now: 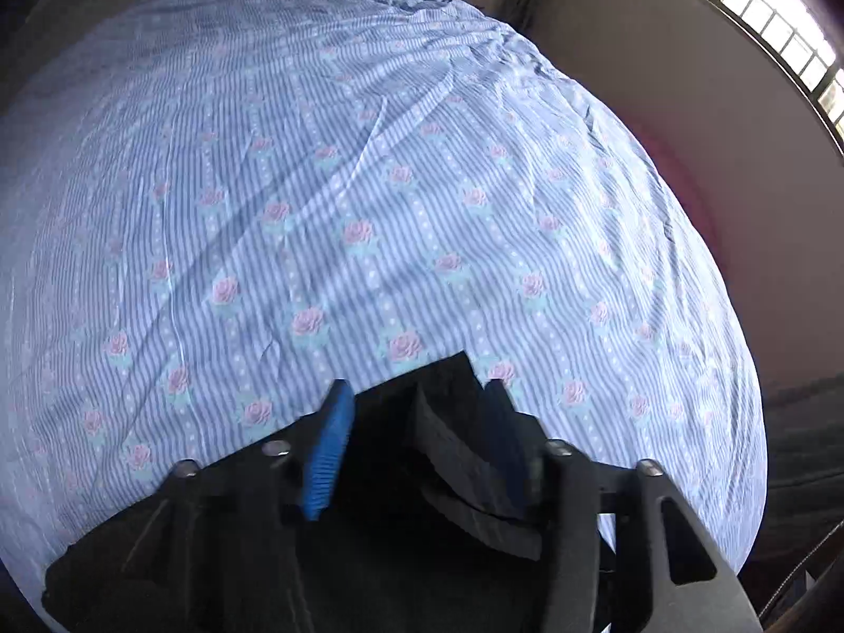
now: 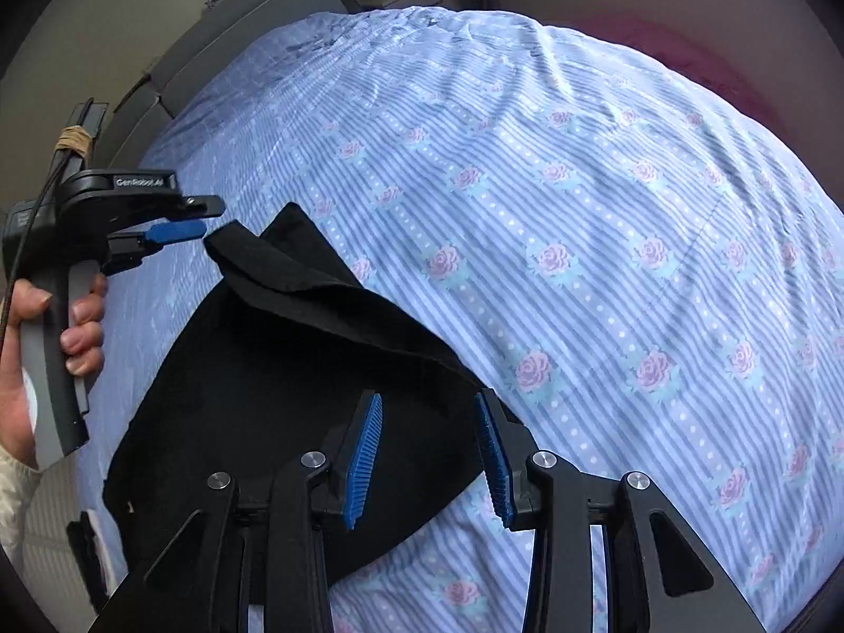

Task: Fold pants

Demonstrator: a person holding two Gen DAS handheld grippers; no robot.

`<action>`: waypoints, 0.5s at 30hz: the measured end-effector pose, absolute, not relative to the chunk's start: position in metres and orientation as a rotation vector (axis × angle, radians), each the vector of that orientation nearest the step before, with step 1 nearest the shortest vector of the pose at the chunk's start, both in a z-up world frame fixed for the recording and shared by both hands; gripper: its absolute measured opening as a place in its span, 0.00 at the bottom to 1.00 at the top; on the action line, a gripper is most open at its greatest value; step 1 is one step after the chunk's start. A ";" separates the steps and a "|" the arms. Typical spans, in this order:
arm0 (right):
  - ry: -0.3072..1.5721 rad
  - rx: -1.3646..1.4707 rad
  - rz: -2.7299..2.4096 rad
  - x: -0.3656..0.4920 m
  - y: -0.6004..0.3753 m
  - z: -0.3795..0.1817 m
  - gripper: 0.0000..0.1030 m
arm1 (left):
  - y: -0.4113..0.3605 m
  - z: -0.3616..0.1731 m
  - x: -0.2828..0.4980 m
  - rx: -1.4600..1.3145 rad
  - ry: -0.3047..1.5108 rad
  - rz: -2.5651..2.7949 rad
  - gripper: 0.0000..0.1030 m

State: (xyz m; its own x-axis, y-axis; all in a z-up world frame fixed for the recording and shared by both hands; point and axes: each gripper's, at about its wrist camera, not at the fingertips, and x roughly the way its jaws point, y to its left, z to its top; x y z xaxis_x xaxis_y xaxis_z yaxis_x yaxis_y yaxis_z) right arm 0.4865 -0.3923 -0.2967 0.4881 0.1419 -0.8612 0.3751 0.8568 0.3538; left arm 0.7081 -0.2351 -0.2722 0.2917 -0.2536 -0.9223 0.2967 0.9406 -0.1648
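We hold two black hand-held grippers with blue ribbed pads over black fabric pants (image 2: 274, 369) lying on a bed.

The pants rest on a light blue striped bedsheet with pink roses (image 2: 606, 242), one edge lifted in a loose fold; our right gripper (image 2: 430, 453) hovers above them, jaws apart, nothing between its pads; our left gripper (image 1: 416, 422) has dark cloth and a waistband between its parted pads, but we cannot tell if they press it; a hand (image 2: 47, 337) grasps its grey handle.
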 end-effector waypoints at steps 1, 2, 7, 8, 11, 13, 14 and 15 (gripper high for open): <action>1.054 0.557 -0.156 0.489 -0.395 -0.291 0.37 | -0.237 -0.266 0.708 0.023 1.209 -0.374 0.56; 1.043 0.558 -0.157 0.490 -0.398 -0.286 0.37 | -0.237 -0.262 0.706 0.010 1.206 -0.382 0.56; 1.002 0.502 -0.131 0.491 -0.395 -0.263 0.37 | -0.214 -0.234 0.691 -0.018 1.126 -0.391 0.58; 0.997 0.486 -0.116 0.493 -0.392 -0.260 0.37 | -0.202 -0.231 0.689 -0.015 1.119 -0.385 0.58; 1.002 0.439 -0.063 0.499 -0.376 -0.256 0.37 | -0.162 -0.227 0.671 0.018 1.088 -0.342 0.58; 1.013 0.402 -0.031 0.501 -0.362 -0.256 0.37 | -0.127 -0.227 0.652 0.020 1.085 -0.310 0.58; 1.018 0.389 -0.017 0.503 -0.356 -0.255 0.37 | -0.114 -0.230 0.646 0.018 1.090 -0.302 0.58; 1.024 0.376 -0.003 0.506 -0.349 -0.255 0.37 | -0.097 -0.231 0.635 0.014 1.093 -0.285 0.58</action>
State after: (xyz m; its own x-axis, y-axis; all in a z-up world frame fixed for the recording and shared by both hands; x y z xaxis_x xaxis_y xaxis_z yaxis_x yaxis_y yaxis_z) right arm 0.5058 -0.3493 -0.2555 0.5253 0.1718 -0.8334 0.1765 0.9361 0.3042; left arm 0.6353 -0.0971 -0.2310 0.4267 -0.2218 -0.8768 0.2351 0.9633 -0.1293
